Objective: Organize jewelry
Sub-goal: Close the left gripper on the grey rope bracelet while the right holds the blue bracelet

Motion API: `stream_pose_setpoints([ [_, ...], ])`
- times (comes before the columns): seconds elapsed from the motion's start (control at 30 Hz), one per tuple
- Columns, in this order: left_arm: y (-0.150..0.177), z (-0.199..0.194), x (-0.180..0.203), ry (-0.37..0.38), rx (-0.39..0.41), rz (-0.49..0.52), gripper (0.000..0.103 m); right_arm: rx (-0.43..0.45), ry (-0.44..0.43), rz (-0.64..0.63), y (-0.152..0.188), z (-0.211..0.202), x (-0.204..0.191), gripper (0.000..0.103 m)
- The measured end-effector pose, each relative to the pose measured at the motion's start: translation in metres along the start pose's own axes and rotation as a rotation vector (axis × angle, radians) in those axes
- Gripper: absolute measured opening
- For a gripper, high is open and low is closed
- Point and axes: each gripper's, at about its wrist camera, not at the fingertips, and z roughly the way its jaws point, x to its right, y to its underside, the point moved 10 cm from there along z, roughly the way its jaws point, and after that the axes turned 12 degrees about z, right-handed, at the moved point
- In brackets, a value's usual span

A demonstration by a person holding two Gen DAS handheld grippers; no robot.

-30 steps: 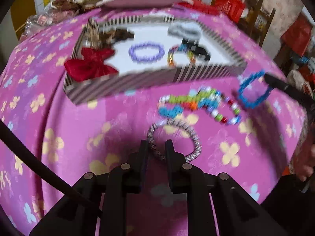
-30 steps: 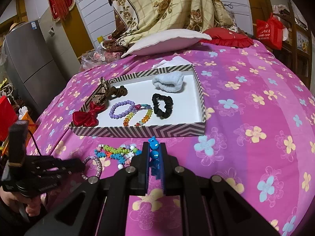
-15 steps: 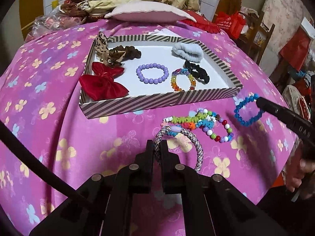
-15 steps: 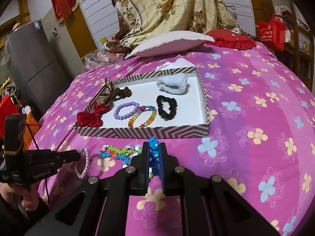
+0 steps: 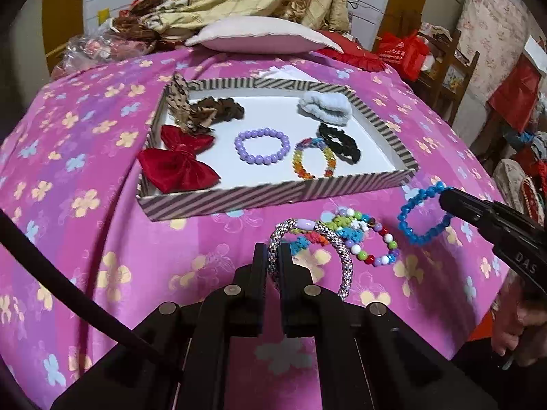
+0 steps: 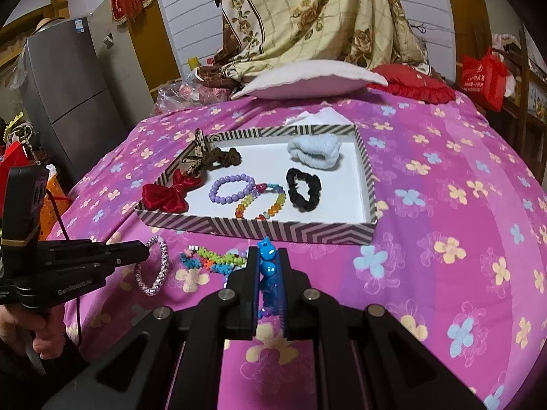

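The woven rope bracelet (image 5: 336,249) is pinched between the closed fingers of the left gripper (image 5: 271,259) and hangs just above the bed (image 5: 112,246), a little short of the striped tray (image 5: 259,198); the blue bead bracelet (image 5: 422,217) is clamped in the shut fingers of the right gripper (image 6: 268,263), likewise lifted and near the tray's front right corner; so 2 pieces are in hand and not yet placed; inside the tray lie 7 items already sorted: red bow (image 5: 177,162), patterned bow (image 5: 186,112), brown scrunchie (image 5: 222,109), purple bead bracelet (image 5: 261,147), rainbow bracelet (image 5: 314,159), black scrunchie (image 5: 340,143) and pale blue scrunchie (image 5: 324,107); left on the bed are the multicolour bead bracelet (image 5: 372,242) and a bright tangled one (image 5: 342,229), touching each other, just in front of the tray wall; by my reckoning the job is well past half; the front wall stands as a low lip both loads must clear; bare white floor shows in the tray's middle and along its right side, room enough for both; the bed falls away close on the right.
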Motion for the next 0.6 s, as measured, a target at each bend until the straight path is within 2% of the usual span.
stream_pose_setpoints([
  [0.13,-0.0013,-0.0016,-0.0011,-0.019,0.009,0.001,0.002,0.003,0.004,-0.002,-0.0001,0.0003,0.0004,0.009],
  [0.6,0.0008,-0.0001,0.0015,-0.016,0.001,0.005,0.002,0.003,0.006,-0.003,-0.0004,0.0018,-0.0001,0.009],
])
